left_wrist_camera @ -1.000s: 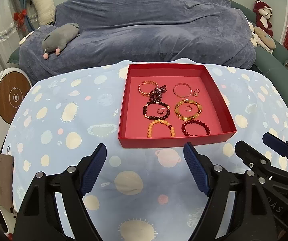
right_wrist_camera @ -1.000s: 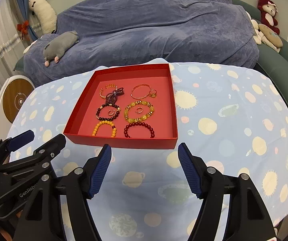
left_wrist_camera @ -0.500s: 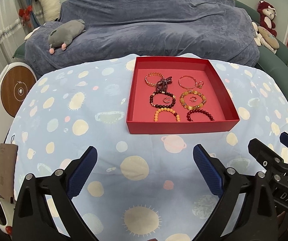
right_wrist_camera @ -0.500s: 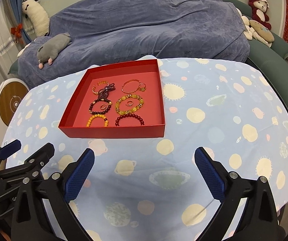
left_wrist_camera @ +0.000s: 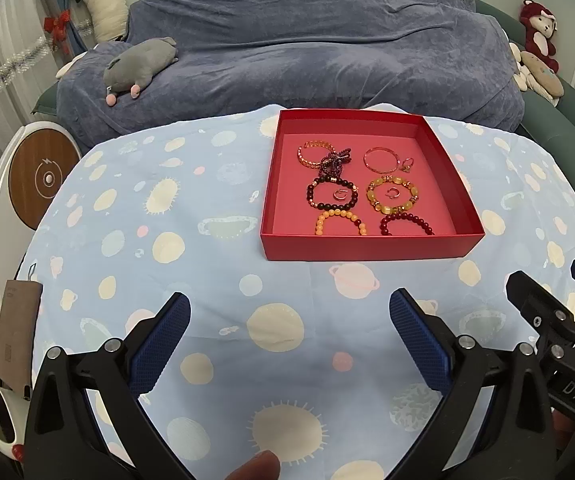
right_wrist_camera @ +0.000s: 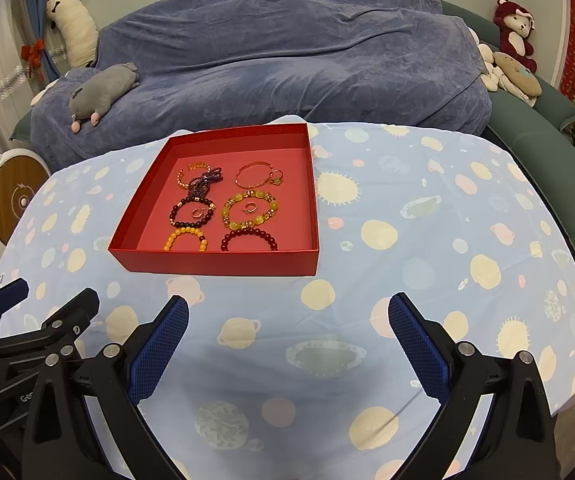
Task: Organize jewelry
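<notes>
Left wrist view is showing my left gripper [left_wrist_camera: 289,334] hanging with jaws spread wide, having just been opening, nothing between them; my right gripper [right_wrist_camera: 287,332] is doing the same over the planet-print cloth [right_wrist_camera: 407,240]. The red cardboard tray [left_wrist_camera: 367,246] is sitting just ahead, holding beaded bracelets in tidy pairs, a thin bangle [left_wrist_camera: 381,160] and small rings. The orange bead bracelet [left_wrist_camera: 340,220] is looking light, slick and floppy on its cord, so I am judging a pinch across one strand safest.
</notes>
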### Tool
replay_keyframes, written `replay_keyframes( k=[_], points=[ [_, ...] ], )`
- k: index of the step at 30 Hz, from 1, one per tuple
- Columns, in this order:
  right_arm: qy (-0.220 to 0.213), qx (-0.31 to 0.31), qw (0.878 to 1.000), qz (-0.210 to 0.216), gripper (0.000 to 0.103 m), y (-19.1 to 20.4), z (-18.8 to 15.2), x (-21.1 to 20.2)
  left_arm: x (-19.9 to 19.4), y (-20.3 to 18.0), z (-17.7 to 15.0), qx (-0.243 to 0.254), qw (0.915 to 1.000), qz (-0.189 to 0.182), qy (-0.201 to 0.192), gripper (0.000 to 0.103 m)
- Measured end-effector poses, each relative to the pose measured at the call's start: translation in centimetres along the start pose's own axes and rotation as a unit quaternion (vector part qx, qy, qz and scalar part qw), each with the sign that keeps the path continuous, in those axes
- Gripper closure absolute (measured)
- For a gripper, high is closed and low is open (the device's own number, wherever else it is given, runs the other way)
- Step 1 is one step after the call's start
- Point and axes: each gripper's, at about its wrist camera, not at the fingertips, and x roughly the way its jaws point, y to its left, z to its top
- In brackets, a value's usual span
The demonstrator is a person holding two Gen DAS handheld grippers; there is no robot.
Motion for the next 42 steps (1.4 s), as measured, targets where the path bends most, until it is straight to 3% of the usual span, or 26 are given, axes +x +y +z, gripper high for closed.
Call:
replay_keyframes(
  k=[42],
  points=[
    [-0.001, 0.003, 1.0, -0.002, 0.006, 0.01, -0.23, -0.41, -0.4, 0.38, 0.12, -0.014, 0.9998, 0.011, -0.002, 0.008]
  ],
)
